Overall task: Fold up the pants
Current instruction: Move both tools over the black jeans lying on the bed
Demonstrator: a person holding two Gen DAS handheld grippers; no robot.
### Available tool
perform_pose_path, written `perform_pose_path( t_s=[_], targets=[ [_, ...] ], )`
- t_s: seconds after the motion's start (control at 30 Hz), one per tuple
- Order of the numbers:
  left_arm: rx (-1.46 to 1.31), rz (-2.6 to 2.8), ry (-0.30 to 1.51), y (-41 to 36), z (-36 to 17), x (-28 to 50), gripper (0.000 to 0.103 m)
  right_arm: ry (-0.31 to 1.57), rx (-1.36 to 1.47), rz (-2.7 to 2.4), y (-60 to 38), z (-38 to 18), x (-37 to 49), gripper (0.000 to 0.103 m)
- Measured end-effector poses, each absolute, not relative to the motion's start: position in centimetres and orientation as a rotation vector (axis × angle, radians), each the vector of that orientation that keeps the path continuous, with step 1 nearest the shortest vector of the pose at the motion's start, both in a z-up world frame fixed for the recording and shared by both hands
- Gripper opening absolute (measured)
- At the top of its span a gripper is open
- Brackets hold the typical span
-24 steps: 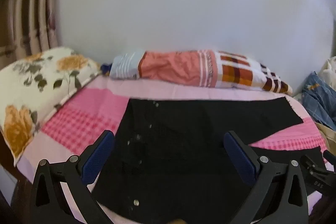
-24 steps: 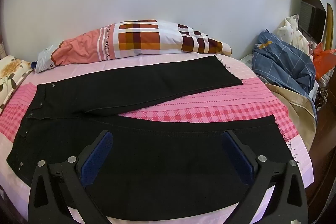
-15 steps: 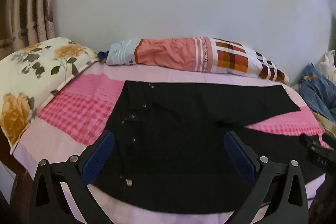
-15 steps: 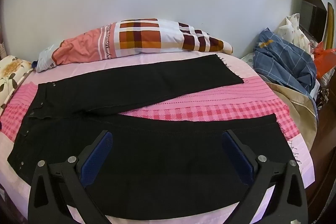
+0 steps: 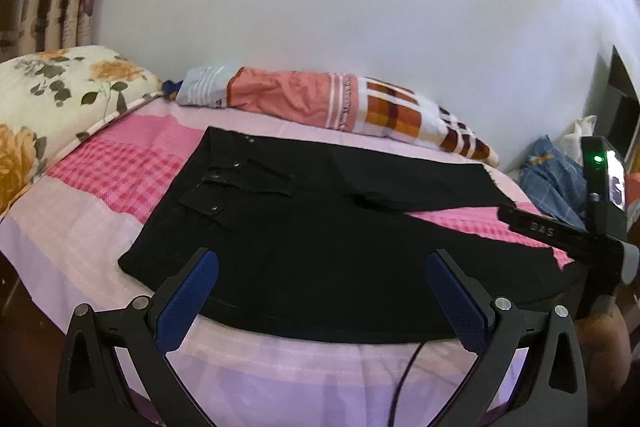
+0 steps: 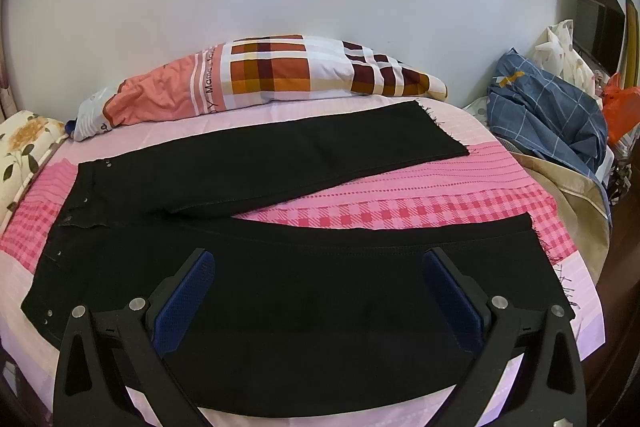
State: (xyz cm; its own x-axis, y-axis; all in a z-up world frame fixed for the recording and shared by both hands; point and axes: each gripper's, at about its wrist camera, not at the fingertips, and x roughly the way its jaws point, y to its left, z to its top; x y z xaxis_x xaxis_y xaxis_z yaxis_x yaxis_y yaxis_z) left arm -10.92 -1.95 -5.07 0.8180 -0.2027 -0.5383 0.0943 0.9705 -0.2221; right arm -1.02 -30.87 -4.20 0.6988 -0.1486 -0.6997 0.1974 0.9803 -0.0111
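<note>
Black pants [image 6: 280, 283] lie flat on the pink bed, waistband at the left, the two legs spread apart toward the right. The far leg [image 6: 320, 151] runs to a frayed hem; the near leg ends in a frayed hem at the right. In the left wrist view the pants [image 5: 304, 239] show from the waistband side. My left gripper [image 5: 320, 291] is open and empty, above the near edge by the waistband. My right gripper [image 6: 318, 291] is open and empty, above the near leg. The right gripper's body [image 5: 560, 231] shows at the right of the left wrist view.
A plaid and salmon pillow [image 6: 272, 75] lies along the white wall. A floral pillow [image 5: 48, 107] is at the left. A blue checked cloth pile [image 6: 552, 115] and a tan cloth sit at the bed's right end. The pink checked sheet [image 6: 400, 211] shows between the legs.
My left gripper has pulled back and up from the pants, so the waistband and the bed's front edge now show. My right gripper has barely moved.
</note>
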Motion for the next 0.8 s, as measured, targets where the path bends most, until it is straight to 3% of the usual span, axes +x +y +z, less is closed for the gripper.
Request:
perform_pose_path(
  t_s=[0.27,0.5,0.8],
  targets=[
    [-0.185,-0.292,0.757,-3.4,-6.6,-9.4,0.103,0.768,0.056,-0.197,-30.5,-3.8,-1.0,0.102],
    [-0.231,-0.375,0.651,-1.8,-4.8,-9.3,0.103,0.780,0.046,-0.198,-30.5,-4.0,-0.8,0.102],
    [-0.126,-0.294,0.796,4.0,-4.4,0.2,0.103,0.829,0.016,-0.171,-29.4,-4.5,1.3,0.102]
  ],
)
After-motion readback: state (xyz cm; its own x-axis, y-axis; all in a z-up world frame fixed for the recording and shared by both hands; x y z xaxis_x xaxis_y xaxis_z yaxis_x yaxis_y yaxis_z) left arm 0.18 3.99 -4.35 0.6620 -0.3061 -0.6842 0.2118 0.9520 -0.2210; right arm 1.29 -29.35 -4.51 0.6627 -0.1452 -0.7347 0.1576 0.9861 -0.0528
